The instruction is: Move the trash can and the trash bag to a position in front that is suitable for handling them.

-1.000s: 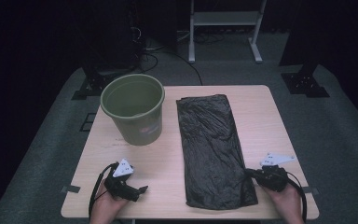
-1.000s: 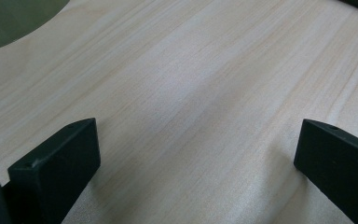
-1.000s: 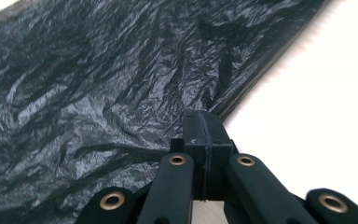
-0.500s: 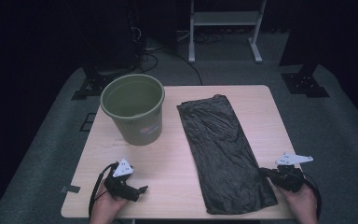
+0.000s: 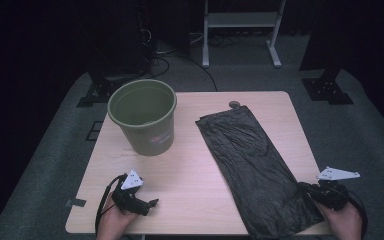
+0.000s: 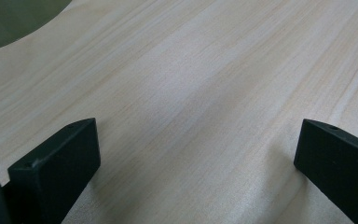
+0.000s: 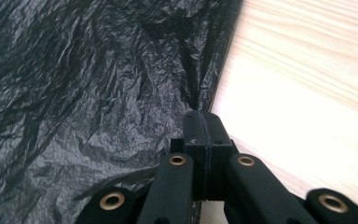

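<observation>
The left gripper (image 5: pixel 147 204) rests low left on the light wooden table (image 5: pixel 190 170), jaws wide apart. A green bucket (image 5: pixel 142 117) stands above it. The black plastic bag (image 5: pixel 255 165) lies slanted at center right. The right gripper (image 5: pixel 305 190), low right, pinches its edge. Dark floor (image 5: pixel 360 125) surrounds the table.

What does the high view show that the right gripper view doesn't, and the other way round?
The high view takes in the green bucket, the whole table, the left gripper resting with open jaws, and the floor around. The right gripper view shows, close up, the right gripper with its jaws shut on the edge of the black bag, and the creases in the plastic. Both show the bag, the right gripper and bare wood beside them.
</observation>
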`<state>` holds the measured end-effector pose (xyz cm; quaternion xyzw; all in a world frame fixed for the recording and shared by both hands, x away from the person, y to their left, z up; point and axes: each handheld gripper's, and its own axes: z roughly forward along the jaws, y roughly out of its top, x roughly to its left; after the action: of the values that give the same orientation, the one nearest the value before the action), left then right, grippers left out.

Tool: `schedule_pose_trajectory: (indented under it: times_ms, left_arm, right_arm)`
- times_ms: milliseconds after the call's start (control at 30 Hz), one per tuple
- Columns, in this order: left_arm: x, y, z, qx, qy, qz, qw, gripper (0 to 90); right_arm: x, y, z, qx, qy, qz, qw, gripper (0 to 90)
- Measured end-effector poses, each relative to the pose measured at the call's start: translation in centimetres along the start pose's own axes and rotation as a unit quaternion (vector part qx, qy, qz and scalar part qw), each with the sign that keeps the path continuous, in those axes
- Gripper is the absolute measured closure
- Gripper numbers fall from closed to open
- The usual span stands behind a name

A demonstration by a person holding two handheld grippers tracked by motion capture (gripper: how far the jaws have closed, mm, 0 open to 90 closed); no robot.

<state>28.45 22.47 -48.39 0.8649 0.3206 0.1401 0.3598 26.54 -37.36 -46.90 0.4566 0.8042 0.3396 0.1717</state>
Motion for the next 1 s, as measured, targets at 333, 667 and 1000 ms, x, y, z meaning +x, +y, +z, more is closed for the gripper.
schedule_pose_trajectory:
  times_ms: [333,667,1000]
  left_arm:
    - [0.0,0.0,0.0,-0.001,0.001,-0.001,1.0,0.0]
    - [0.1,0.0,0.1,-0.001,0.002,-0.001,1.0,0.0]
    - [0.1,0.0,0.1,-0.001,0.002,-0.001,1.0,0.0]
  right_arm:
    - [0.1,0.2,-1.1,-0.028,-0.012,0.006,0.9995,66.5]
    - [2.9,4.2,2.0,-0.032,0.034,-0.017,0.9988,48.3]
    - [4.5,6.8,6.3,-0.004,0.052,-0.024,0.9984,39.7]
